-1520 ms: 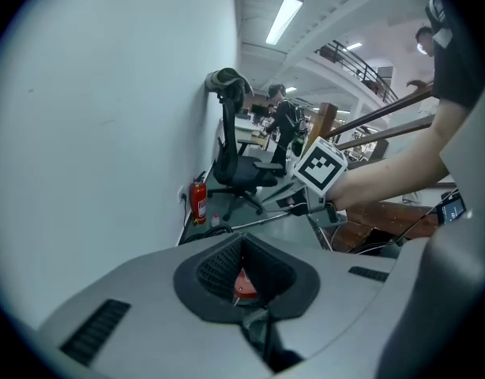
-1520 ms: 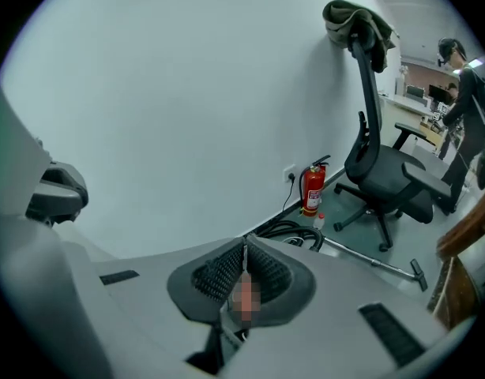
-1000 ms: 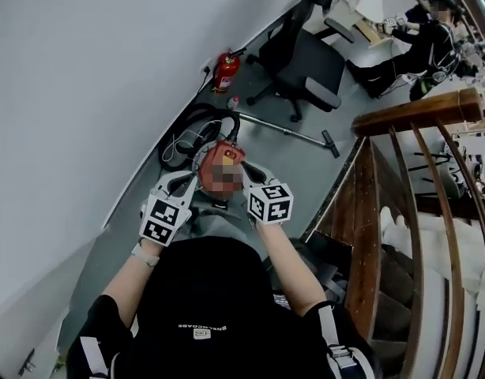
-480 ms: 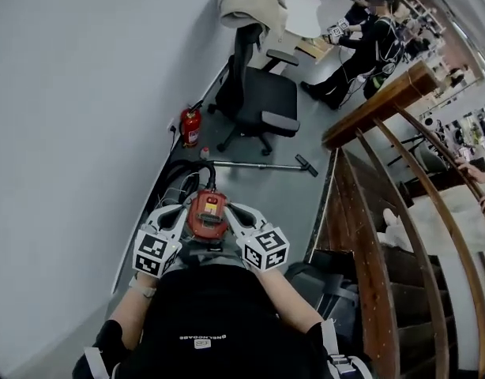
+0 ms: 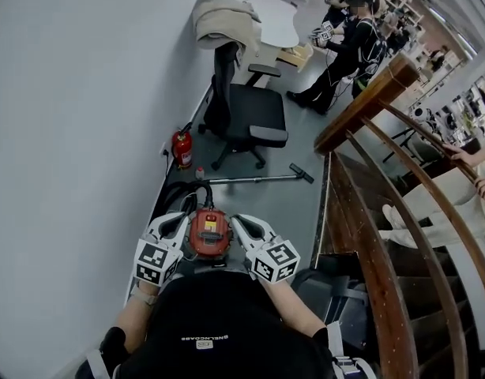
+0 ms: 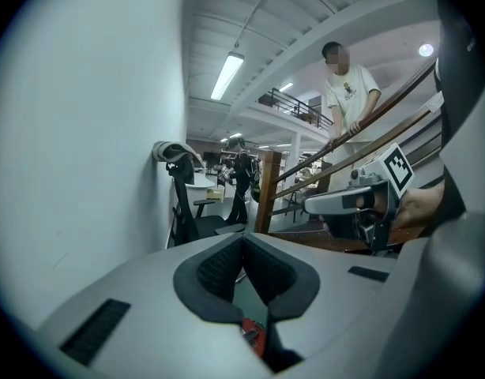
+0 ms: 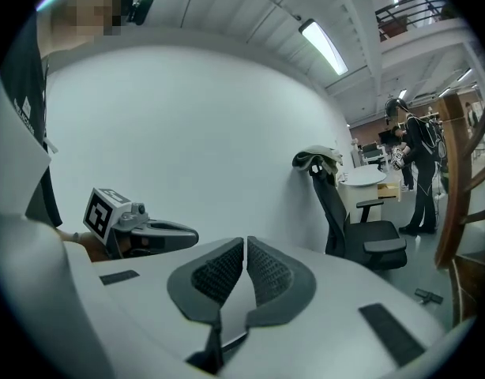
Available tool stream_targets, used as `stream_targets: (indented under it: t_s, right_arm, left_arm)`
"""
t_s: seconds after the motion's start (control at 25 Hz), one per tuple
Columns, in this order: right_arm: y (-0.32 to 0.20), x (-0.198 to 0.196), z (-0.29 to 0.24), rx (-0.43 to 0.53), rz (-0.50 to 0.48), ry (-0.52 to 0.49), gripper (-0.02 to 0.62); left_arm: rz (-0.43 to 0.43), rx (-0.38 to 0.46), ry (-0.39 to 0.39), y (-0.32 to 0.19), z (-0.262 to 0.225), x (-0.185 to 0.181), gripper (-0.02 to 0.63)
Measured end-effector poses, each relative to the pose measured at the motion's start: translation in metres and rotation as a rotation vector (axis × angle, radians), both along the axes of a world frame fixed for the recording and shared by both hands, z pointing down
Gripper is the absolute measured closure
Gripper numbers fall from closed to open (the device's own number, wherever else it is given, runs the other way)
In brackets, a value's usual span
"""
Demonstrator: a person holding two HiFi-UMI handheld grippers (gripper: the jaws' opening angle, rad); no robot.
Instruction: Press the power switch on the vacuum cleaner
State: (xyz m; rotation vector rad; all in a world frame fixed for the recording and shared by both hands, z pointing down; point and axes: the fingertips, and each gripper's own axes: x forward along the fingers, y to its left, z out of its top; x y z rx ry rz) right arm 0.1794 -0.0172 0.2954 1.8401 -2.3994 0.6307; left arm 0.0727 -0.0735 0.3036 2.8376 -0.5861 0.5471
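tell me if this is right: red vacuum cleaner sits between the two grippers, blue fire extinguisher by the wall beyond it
The cylinder-shaped fire extinguisher by the pale grey wall is red, not blue, as the head view shows; the rest holds.

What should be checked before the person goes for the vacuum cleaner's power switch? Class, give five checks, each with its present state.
1. Vacuum cleaner within reach: the red vacuum cleaner sits between the two claws. Ok.
2. Left claw shut and empty, fit to press: ok.
3. Right claw shut and empty: ok.
4. Power switch located: too small to make out on the vacuum's top. Cannot tell.
5. Hose and wand out of the way: both lie beyond the vacuum. Ok.
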Motion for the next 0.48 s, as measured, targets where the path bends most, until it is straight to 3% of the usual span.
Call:
stream_targets:
  t_s: [0.48]
  right_arm:
    - [0.001,0.0082,0.001,-0.003,0.027,-0.002,0.56]
  left_arm:
    - [0.025,-0.008,0.008,0.0012,0.0018,0.0105,0.592]
